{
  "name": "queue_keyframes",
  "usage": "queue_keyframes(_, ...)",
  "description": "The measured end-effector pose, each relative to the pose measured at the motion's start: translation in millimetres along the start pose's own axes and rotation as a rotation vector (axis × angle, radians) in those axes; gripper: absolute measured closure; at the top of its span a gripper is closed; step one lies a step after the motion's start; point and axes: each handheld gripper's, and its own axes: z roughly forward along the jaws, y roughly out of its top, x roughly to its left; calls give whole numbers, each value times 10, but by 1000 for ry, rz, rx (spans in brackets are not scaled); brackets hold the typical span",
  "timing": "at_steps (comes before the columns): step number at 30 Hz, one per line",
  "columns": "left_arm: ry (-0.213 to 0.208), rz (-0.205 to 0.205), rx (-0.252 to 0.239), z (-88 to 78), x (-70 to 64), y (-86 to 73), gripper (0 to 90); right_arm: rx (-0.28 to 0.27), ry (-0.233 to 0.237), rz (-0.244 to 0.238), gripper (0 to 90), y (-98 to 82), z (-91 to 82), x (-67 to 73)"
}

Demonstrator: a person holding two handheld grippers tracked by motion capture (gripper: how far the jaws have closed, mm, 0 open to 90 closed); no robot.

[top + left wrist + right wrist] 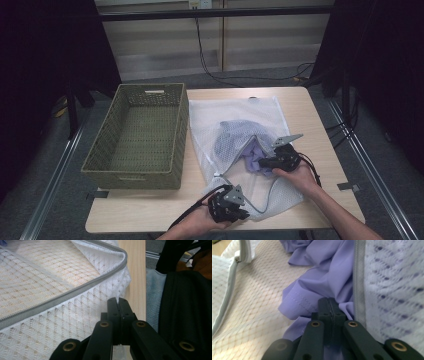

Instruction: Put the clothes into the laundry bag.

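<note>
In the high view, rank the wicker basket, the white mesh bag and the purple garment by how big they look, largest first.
1. wicker basket and mesh bag: about alike in spread, too close to rank.
2. purple garment: clearly smallest, though part lies covered by the mesh.

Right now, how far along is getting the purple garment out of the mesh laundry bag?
Done: the mesh laundry bag is unzipped, its opening gaping. In hand: the left gripper is shut on the bag's near edge, pinning it, and the right gripper is shut on the purple garment at the opening. Left: most of the garment sits inside the bag, and the wicker basket beside it holds nothing, if that's its destination.
</note>
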Motion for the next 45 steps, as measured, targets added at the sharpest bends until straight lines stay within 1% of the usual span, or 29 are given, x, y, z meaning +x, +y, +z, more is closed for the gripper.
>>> queue_keyframes(2, -1, 1, 0, 1, 0, 2, 900, -8, 6, 3, 896, 29, 32, -21)
queue_keyframes(4, -1, -2, -6, 5, -4, 1, 900, -6, -5, 5, 896, 64, 57, -39)
queue_keyframes(5, -2, -1, -4, 4, -2, 2, 900, -13, 2, 9, 896, 78, 73, -55)
queue_keyframes(6, 0, -1, 1, 0, 0, 3, 900, -10, -4, 10, 896, 93, 82, -69)
queue_keyframes(7, -4, 7, 31, -21, 8, 15, 900, -10, -5, 18, 896, 106, 89, -87)
queue_keyframes(9, -5, 8, 30, -20, 8, 14, 900, -17, -17, 20, 896, 132, 101, -120)
queue_keyframes(10, -5, 9, 31, -20, 9, 14, 900, -20, -25, 28, 896, 145, 104, -133)
queue_keyframes(11, -3, 7, 19, -13, 6, 10, 900, -18, -33, 31, 896, 156, 112, -149)
queue_keyframes(12, -4, 2, -6, 5, -1, 1, 900, -20, -34, 35, 896, 168, 127, -173)
queue_keyframes(14, 1, 6, -8, 9, -4, 2, 900, -28, -32, 40, 896, 189, 145, -202)
queue_keyframes(15, 3, 4, 1, 3, -8, 6, 900, -37, -44, 36, 896, 203, 159, -214)
queue_keyframes(16, 4, 5, -3, 6, -8, 6, 900, -28, -60, 46, 896, 219, 163, -217)
queue_keyframes(20, 3, 4, -3, 6, -8, 6, 900, -38, -72, 44, 896, 264, 200, -283)
queue_keyframes(21, 2, 5, -2, 6, -7, 7, 900, -32, -86, 54, 895, 276, 199, -290)
queue_keyframes(24, 2, 6, -3, 6, -7, 6, 900, -45, -110, 52, 895, 309, 216, -353)
queue_keyframes(25, 3, 6, -2, 6, -7, 6, 900, -43, -114, 67, 895, 315, 218, -361)
queue_keyframes(27, 2, 8, -3, 6, -7, 6, 900, -55, -132, 68, 895, 330, 234, -399)
queue_keyframes(29, 1, 7, -3, 6, -5, 6, 900, -50, -155, 59, 895, 365, 248, -419)
queue_keyframes(30, 1, 7, -3, 6, -5, 6, 900, -59, -162, 52, 894, 382, 255, -426)
queue_keyframes(33, 1, 9, -4, 6, -5, 5, 900, -73, -170, 66, 892, 386, 281, -448)
queue_keyframes(34, 2, 9, -3, 6, -6, 6, 900, -81, -163, 68, 890, 371, 296, -458)
queue_keyframes(37, 4, 12, -4, 7, -9, 5, 900, -78, -157, 76, 868, 359, 285, -443)
queue_keyframes(38, 1, 14, -5, 8, -7, 6, 900, -84, -146, 67, 849, 353, 281, -438)
queue_keyframes(39, 1, 15, -3, 7, -7, 6, 900, -75, -135, 63, 838, 348, 267, -430)
queue_keyframes(41, 2, 16, -4, 7, -8, 6, 900, -79, -119, 64, 793, 336, 247, -403)
queue_keyframes(43, 2, 17, -2, 6, -7, 6, 900, -81, -90, 60, 757, 326, 211, -376)
queue_keyframes(45, 2, 15, -4, 7, -7, 5, 900, -96, -64, 53, 720, 318, 155, -343)
